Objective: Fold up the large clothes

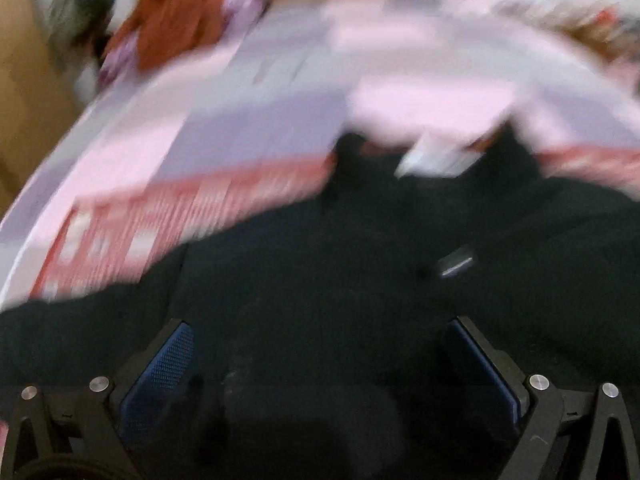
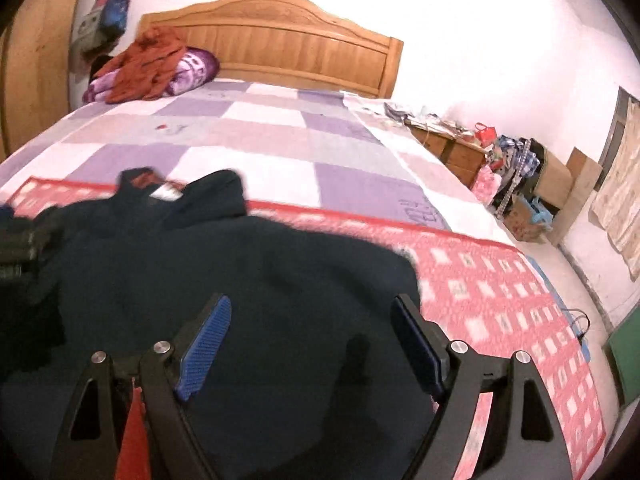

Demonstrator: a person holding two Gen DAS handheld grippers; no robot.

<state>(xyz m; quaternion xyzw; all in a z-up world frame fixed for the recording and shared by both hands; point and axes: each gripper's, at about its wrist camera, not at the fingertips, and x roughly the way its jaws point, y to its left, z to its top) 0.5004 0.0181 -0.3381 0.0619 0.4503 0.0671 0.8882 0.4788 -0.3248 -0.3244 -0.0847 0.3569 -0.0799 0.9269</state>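
A large dark navy garment [image 2: 248,280] lies spread on a red patterned mat [image 2: 500,280] on the bed, its collar with a white label [image 2: 166,192] toward the headboard. My right gripper [image 2: 312,320] hovers over the garment's right part, jaws wide open, nothing between the blue pads [image 2: 204,340]. In the blurred left wrist view the same dark garment [image 1: 320,280] fills the lower half; my left gripper [image 1: 320,344] stands open above it, empty. At the left edge of the right wrist view, a dark blurred shape [image 2: 20,240] sits over the garment.
The bed carries a purple and white checked cover [image 2: 248,136]. An orange-red garment [image 2: 148,64] and a purple pillow [image 2: 192,68] lie by the wooden headboard [image 2: 288,44]. A nightstand [image 2: 452,148] and cluttered boxes [image 2: 532,184] stand to the right on the floor.
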